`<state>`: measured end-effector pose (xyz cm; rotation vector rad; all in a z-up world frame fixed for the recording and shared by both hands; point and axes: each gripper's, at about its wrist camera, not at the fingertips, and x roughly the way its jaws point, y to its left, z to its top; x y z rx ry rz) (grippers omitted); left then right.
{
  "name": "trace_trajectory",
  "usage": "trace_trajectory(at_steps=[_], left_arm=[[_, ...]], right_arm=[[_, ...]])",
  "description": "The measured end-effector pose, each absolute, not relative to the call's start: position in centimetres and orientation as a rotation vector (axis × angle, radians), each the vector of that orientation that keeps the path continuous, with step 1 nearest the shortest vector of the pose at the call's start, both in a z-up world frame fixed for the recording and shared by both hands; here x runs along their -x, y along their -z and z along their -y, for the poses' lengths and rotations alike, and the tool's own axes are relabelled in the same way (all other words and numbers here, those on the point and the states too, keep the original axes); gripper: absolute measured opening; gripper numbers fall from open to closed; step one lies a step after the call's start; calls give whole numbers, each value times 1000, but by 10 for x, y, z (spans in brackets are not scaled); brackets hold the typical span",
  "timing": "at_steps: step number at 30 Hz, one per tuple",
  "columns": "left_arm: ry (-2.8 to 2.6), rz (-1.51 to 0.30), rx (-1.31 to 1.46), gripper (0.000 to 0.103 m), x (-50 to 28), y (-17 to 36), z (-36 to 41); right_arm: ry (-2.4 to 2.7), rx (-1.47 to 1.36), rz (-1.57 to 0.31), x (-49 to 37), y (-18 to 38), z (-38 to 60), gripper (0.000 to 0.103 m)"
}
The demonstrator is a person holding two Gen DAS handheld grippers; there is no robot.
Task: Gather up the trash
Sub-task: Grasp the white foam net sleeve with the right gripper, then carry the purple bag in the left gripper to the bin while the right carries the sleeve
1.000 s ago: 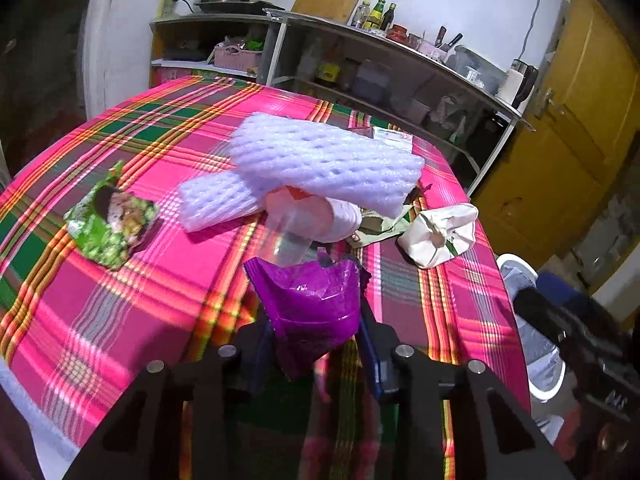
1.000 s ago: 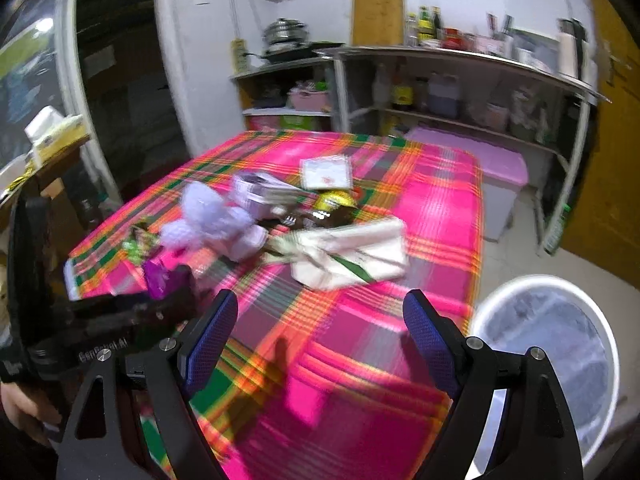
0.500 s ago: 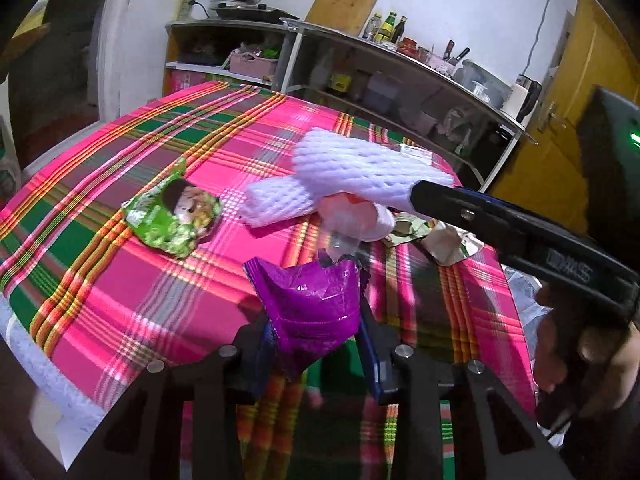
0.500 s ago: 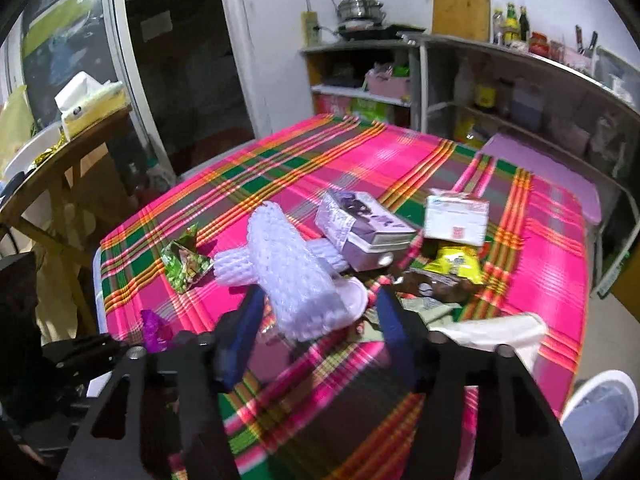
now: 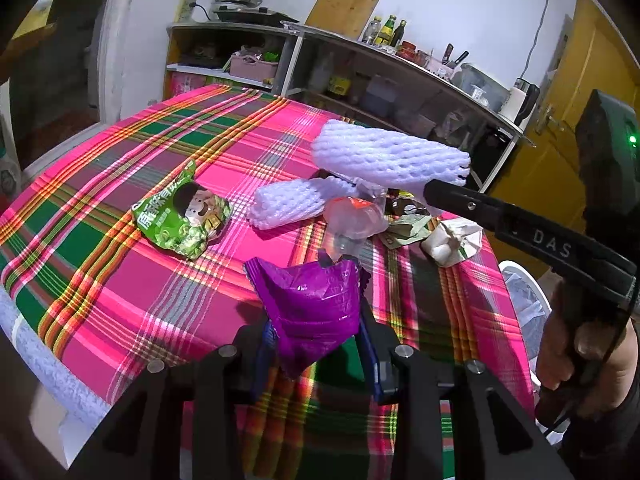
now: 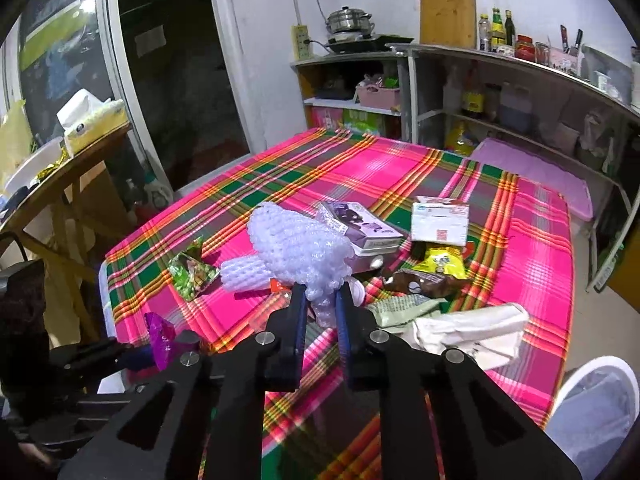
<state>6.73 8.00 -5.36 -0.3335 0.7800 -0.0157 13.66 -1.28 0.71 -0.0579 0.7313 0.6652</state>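
My left gripper (image 5: pixel 316 320) is shut on a crumpled purple wrapper (image 5: pixel 312 300), held just above the near edge of the plaid tablecloth (image 5: pixel 120 280). The purple wrapper (image 6: pixel 160 336) also shows at the lower left of the right wrist view. My right gripper (image 6: pixel 320 300) has its jaws closing on the near end of a big white foam net sleeve (image 6: pixel 296 244), which is pinched between the pads. In the left wrist view that foam net sleeve (image 5: pixel 388 156) sticks up off the table at the tip of the right gripper (image 5: pixel 432 190).
On the cloth lie a smaller foam sleeve (image 5: pixel 288 204), a green snack bag (image 5: pixel 184 216), a clear plastic piece (image 5: pixel 356 216), a white paper bag (image 6: pixel 468 328), a yellow packet (image 6: pixel 440 260) and two boxes (image 6: pixel 360 228). A white bin (image 6: pixel 592 408) stands beside the table's right edge.
The right gripper swung in from the right over the pile and narrowed from wide open onto the big foam sleeve. The left gripper kept hold of the purple wrapper.
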Motion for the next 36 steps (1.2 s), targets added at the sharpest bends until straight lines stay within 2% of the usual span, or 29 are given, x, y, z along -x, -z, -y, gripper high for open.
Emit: trace_trajectory(at_steps=[16, 36], left_arm=[[103, -752, 240, 38, -65, 27, -32], [474, -756, 59, 38, -103, 14, 128]], right_arm=[[-534, -63, -671, -97, -24, 98, 11], [-144, -221, -748, -49, 18, 273, 11]])
